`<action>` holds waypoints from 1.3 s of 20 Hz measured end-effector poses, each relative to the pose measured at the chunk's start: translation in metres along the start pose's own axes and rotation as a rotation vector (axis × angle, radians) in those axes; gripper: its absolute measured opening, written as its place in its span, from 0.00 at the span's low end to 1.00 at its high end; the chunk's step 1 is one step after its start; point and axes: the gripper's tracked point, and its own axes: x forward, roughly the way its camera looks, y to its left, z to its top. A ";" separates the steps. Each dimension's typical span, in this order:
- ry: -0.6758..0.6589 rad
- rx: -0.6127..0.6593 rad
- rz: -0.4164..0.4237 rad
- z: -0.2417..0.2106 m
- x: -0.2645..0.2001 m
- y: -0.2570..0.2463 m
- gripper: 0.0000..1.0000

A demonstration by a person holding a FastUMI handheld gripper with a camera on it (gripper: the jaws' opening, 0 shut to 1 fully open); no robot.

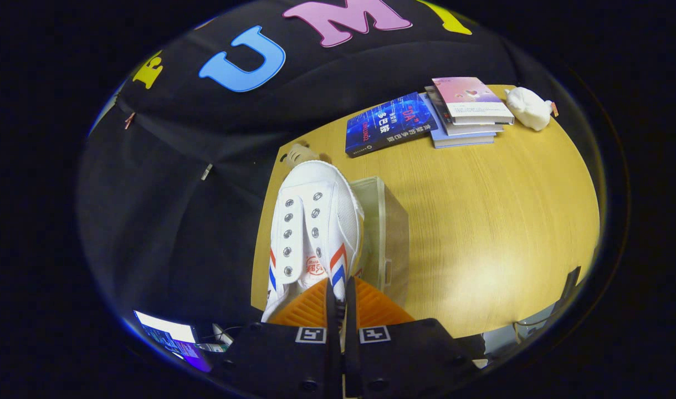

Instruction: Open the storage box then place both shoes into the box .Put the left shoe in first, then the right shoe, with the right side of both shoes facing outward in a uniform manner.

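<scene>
We are holding a white canvas sneaker (315, 227) with red and blue side stripes in our gripper (338, 302), the fingers nearly closed and pinching the shoe's collar edge between them. The sneaker is hanging lifted, toe pointing away, just beside and partly over a translucent storage box (387, 233) sitting on the wooden table (493, 221). Whether the box is already open, or holding a shoe, we cannot tell. Beyond it are lying a blue book (389, 123), a stack of books (466, 113) and a white plush toy (529, 108). We are judging the placing as under way, unfinished.
</scene>
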 end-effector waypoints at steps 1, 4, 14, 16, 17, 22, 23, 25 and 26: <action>0.008 -0.009 -0.005 -0.003 0.005 0.002 0.07; 0.036 -0.025 -0.061 -0.012 0.018 -0.003 0.07; -0.001 -0.111 -0.042 -0.001 0.028 0.022 0.84; -0.033 -0.133 -0.049 0.002 0.023 0.018 0.91; -0.049 -0.132 -0.055 0.006 0.020 0.014 0.99; -0.168 -0.152 -0.101 0.034 -0.006 -0.010 0.99; -0.194 -0.161 -0.114 0.040 -0.014 -0.015 0.99; -0.251 -0.177 -0.135 0.055 -0.031 -0.024 0.99; -0.293 -0.184 -0.140 0.065 -0.042 -0.026 0.99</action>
